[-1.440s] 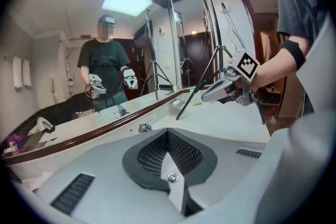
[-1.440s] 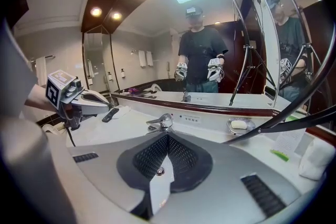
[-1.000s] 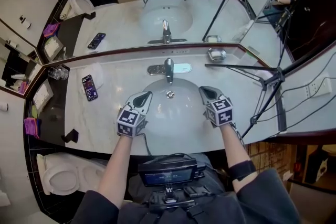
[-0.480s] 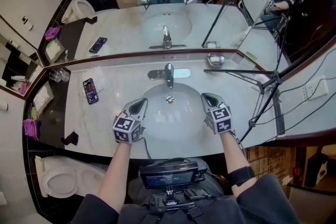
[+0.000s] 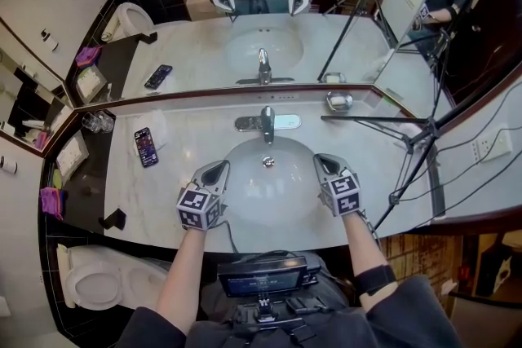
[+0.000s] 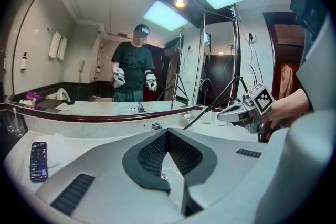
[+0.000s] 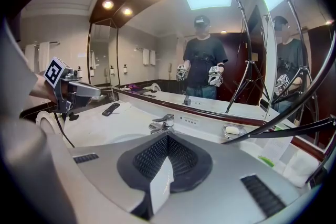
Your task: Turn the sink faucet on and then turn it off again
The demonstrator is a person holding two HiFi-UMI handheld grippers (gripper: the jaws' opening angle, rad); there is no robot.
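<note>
Chrome faucet [image 5: 266,121] ahead between left tongs [image 5: 220,166] and right tongs [image 5: 321,160], apart from both

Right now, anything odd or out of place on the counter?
Nothing spilled or broken. A tripod leg stretches across the counter right of the faucet, and a phone lies face up left of the basin, where splashes might reach it.

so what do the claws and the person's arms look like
The left claw and right claw are light grey, beak-shaped, with dark ribbed pads; each carries a cube of black-and-white square markers. A thin dark cable trails from the left one. Dark sleeves cover the upper arms.
</note>
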